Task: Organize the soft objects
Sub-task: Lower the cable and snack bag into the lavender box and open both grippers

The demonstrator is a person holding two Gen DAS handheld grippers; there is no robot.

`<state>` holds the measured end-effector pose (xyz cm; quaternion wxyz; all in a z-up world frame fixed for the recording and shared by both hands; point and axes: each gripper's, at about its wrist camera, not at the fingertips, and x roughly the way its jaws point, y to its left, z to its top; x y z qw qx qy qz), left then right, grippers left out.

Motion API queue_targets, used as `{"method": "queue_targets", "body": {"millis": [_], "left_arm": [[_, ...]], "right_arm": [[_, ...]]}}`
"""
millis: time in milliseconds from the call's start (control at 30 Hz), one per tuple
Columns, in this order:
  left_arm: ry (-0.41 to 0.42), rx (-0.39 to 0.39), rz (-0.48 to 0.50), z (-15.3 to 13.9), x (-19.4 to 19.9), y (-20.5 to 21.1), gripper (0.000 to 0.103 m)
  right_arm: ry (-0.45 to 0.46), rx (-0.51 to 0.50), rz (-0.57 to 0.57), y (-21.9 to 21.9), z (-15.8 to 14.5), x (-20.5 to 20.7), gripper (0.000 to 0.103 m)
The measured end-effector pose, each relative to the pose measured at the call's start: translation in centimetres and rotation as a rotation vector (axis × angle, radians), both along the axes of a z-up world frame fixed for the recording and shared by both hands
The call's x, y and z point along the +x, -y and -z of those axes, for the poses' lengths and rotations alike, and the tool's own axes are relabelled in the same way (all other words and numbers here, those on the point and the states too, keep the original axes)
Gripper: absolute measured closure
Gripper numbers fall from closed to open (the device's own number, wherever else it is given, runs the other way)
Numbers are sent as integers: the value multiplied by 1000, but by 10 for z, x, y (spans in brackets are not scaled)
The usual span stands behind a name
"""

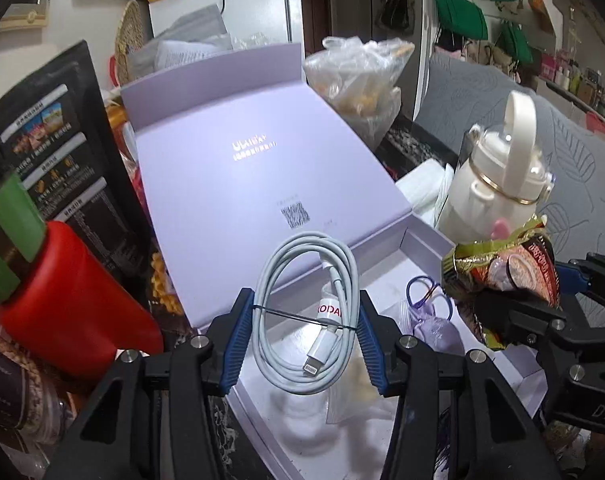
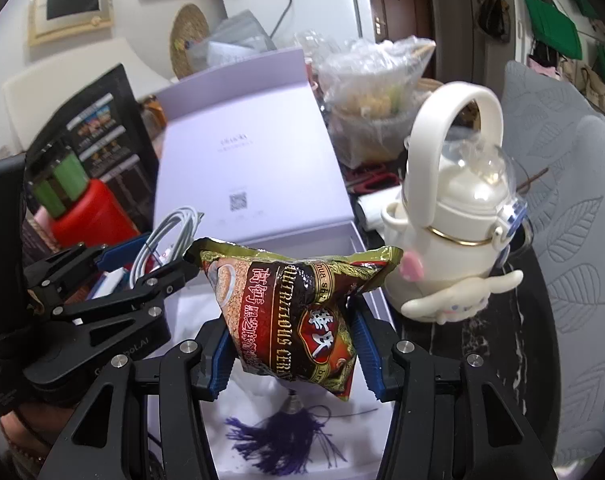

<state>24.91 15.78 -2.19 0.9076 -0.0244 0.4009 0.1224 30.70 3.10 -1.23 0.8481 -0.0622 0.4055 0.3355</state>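
Both grippers hung over the open lilac box (image 1: 418, 240), whose lid (image 1: 238, 168) leaned back behind it. The left gripper (image 1: 305, 332) had its jaws narrowed onto a coiled white cable (image 1: 302, 312), the blue pads pressing the coil's 2 sides, so the bundle stood upright above the box floor. The right gripper (image 2: 290, 340) was likewise closed on a crumpled cereal sachet (image 2: 298, 312), held by its lower half with the top flopping free. A purple tassel (image 2: 290, 428) and a small clear bag (image 1: 350, 392) already lay inside. The risks looked plain: the cable was held only by a thin tie and the pinch, so loops could spring loose on release and hang over the box wall. The 2 tools were close together and might knock, and the sachet's loose end passed near the cream bottle (image 2: 454, 216) just beside the box.
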Motion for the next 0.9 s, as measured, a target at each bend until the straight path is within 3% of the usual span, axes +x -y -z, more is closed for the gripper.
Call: {"method": "queue_targets", "body": {"millis": [567,800,900], "left_arm": [[-185,-46,-22,45,16,-12,54],[-250,-75,-30,58,24,-15,54],[-269,-88,-46,62,26,-18,53]], "right_arm": [[-101,-74,16,-18,37,21,51],[-92,-99,29,-21,42,23,48],[-99,-95,34,-21,42,23,39]]}}
